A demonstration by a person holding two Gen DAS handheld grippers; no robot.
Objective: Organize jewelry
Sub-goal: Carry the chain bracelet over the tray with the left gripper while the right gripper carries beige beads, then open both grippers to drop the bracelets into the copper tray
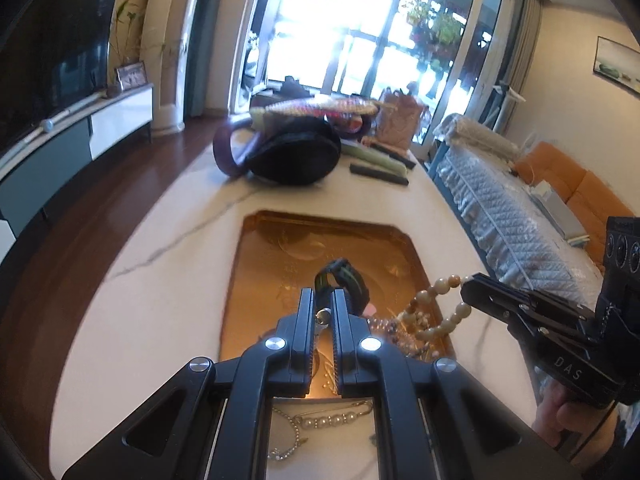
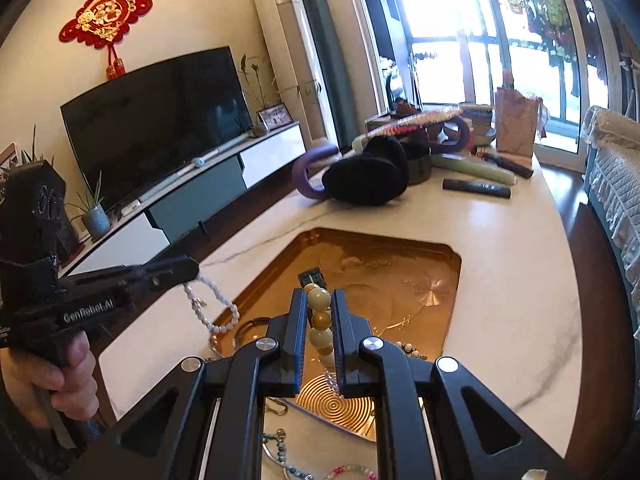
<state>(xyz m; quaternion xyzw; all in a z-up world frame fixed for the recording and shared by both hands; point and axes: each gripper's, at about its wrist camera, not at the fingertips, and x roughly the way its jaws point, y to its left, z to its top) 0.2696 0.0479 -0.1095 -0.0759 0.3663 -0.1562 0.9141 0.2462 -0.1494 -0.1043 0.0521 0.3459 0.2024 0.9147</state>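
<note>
Closest to the left wrist camera, a pearl pin [image 1: 331,418] and a thin chain [image 1: 289,440] lie on the white marble worktop [image 1: 160,300], seen between the arms of the left tongs [image 1: 323,304]. These tongs are clamped on a white bead bracelet [image 2: 216,304], which hangs from their tip over the near left edge of the tray. The right tongs [image 2: 319,304] are clamped on a string of large cream and tan beads [image 2: 320,320], and it hangs down above the tray as well.

Golden tray [image 2: 400,280] sits flat on the worktop, and it has engraved patterns on its bottom. Inside it there is a dark watch [image 1: 344,278] with a green strap, near the middle, and some mixed small bead pieces [image 1: 392,332] at the near right corner. More coloured bead bracelets [image 2: 352,470] lie on the worktop before the tray, partly hidden by the right tongs.

At the far end of the worktop are a black round bag [image 1: 292,156], a purple curved object [image 1: 228,152], a paper bag [image 2: 516,124] and two dark remote controls [image 2: 476,189]. Around it, the room has a television [image 2: 156,120] on a low cabinet, a red knot ornament [image 2: 106,16] on the wall, bright glass doors [image 1: 360,28] and a sofa with a quilted cover [image 1: 500,208]. A hand [image 2: 52,376] grips the handle of the left tongs.
</note>
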